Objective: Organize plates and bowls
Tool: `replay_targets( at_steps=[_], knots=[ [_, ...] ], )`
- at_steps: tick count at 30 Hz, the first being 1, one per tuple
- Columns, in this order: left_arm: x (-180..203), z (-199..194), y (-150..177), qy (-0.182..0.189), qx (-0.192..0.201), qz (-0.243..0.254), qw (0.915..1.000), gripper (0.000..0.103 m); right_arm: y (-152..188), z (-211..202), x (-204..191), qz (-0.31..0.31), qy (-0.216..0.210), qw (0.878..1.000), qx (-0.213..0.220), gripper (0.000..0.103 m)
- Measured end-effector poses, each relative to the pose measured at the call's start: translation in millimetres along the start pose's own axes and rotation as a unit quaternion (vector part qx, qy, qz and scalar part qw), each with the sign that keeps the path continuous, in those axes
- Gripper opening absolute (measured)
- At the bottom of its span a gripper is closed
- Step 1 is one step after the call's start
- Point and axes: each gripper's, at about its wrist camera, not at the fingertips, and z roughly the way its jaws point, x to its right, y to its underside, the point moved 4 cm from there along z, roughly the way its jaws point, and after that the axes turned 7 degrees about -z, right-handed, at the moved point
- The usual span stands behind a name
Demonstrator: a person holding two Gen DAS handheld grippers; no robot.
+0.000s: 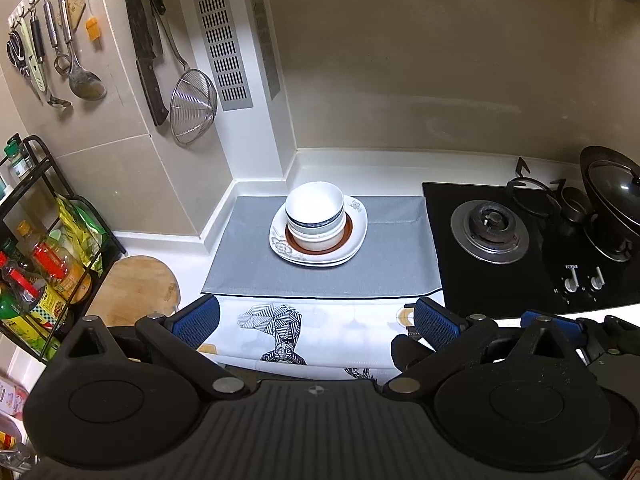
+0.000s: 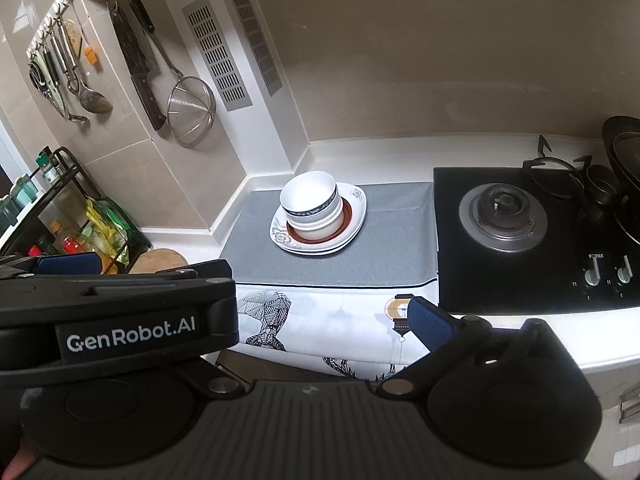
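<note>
On the grey mat [image 1: 392, 248] at the back of the white counter [image 1: 168, 240] we see the whole stack: three bowls [image 1: 316, 216] nested one inside another, the middle one with a dark blue band, sitting on a red-rimmed plate [image 1: 347, 236], which lies on two squarish white plates with a floral print [image 1: 280, 240]. The top bowl leans a little toward the left. The stack stands near the corner where the counter steps back against the wall.

We hold our left gripper [image 1: 316, 322] low over the front edge of the counter, well apart from the stack, above a white cloth printed with geometric figures [image 1: 280, 332]. Its blue pads [image 1: 198, 320] stand wide apart with nothing between them. Our right gripper [image 2: 320, 312] hangs just beside it on the right, also short of the stack; one blue pad [image 2: 430, 324] shows clearly, the other is hidden behind the left gripper's body, so the jaws look spread but we cannot tell for sure, and nothing visible sits in them.

To the right of the mat lies a black gas hob [image 1: 520, 248] with a lidded wok [image 1: 612, 200] on its far burner. To the left we see a round wooden board [image 1: 136, 288] and a black rack of bottles [image 1: 44, 248]. A strainer [image 1: 194, 106], cleaver [image 1: 146, 48] and ladles hang on the tiled wall.
</note>
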Motion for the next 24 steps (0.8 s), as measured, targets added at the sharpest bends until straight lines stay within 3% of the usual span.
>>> replay_targets(
  at_steps=[24],
  knots=[
    [-1.5,-1.4,2.3,0.012,-0.002,0.015,0.9998,0.103,5.1,-1.6,-0.9,0.012,0.003,1.0,0.003,0.102]
  ],
)
